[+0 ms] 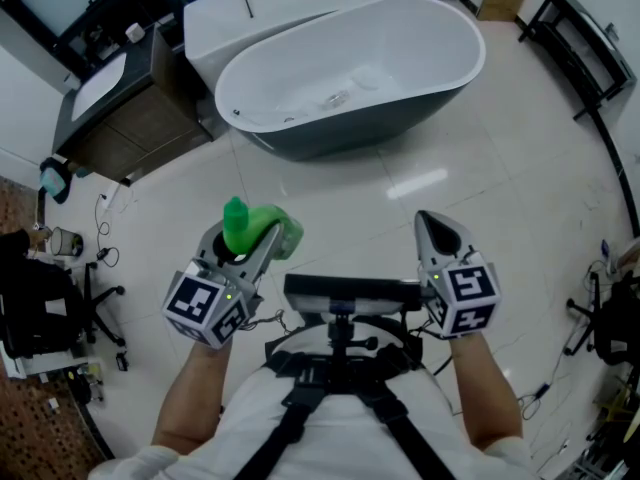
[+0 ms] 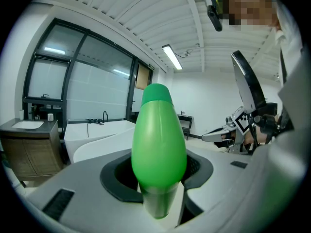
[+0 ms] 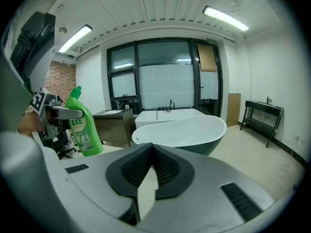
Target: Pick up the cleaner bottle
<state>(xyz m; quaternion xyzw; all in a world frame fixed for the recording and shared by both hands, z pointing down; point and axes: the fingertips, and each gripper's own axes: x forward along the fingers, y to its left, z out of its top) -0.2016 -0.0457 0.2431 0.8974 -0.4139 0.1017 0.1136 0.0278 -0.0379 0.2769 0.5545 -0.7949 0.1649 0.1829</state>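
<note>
Cleaner bottle [image 3: 85, 130]: bright green plastic, bent neck, green cap, "AXE" label. Centre-left of head view, clamped in left tool [image 1: 248, 246]. Right tool [image 1: 432, 223]: jaws together, empty. Label's small print illegible; left jaws cover part of bottle.

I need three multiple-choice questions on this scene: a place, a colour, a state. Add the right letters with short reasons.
1. Where is the green plastic cleaner bottle?
A. in the left gripper
B. on the floor
C. on the rack

2. The outer wall of the oval bathtub is:
A. red
B. dark grey
C. yellow

3. The jaws of the right gripper are:
A. wide apart
B. together, empty
C. on the bottle

Keys: A, its jaws clamp the bottle; B, the head view shows it; B, the jaws meet with nothing between.
</note>
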